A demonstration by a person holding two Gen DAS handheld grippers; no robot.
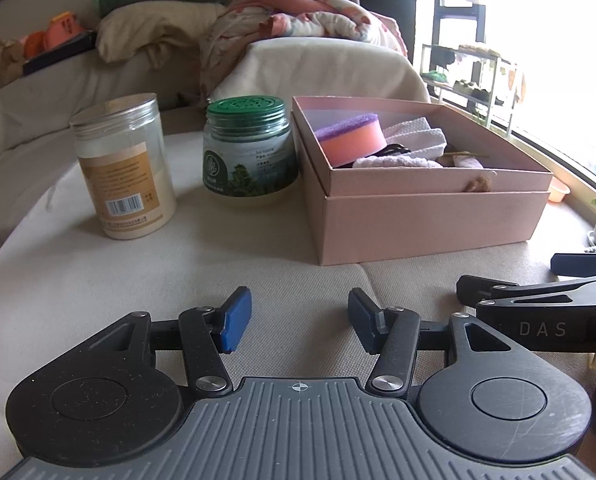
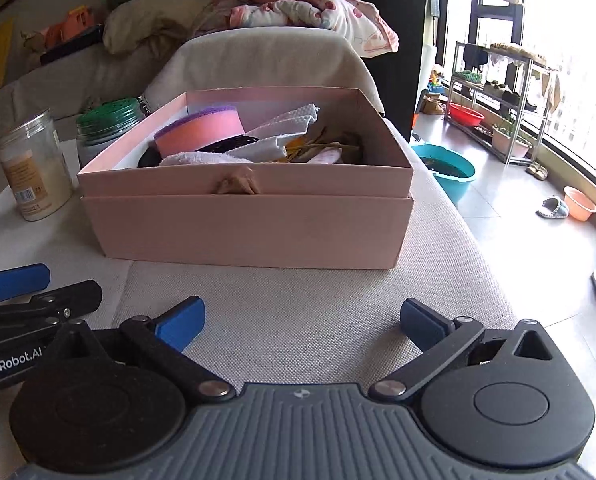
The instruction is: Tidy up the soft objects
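Observation:
A pink cardboard box [image 1: 429, 224] [image 2: 250, 228] stands on the beige cushion. Inside it lie an orange sponge with a purple top [image 1: 351, 136] [image 2: 200, 132], white cloths [image 1: 415, 136] [image 2: 286, 130] and a black item [image 2: 234, 144]. A small tan piece [image 2: 236, 184] hangs over the box's front wall. My left gripper [image 1: 299, 322] is open and empty, low over the cushion, short of the box. My right gripper [image 2: 301, 322] is open and empty in front of the box. Each gripper shows at the edge of the other's view.
A clear jar with a tan label [image 1: 124, 168] [image 2: 34, 164] and a green-lidded jar [image 1: 250, 152] [image 2: 106, 124] stand left of the box. Pillows and a floral blanket [image 1: 298, 16] lie behind. The cushion's right edge drops to a floor with basins [image 2: 449, 168] and slippers.

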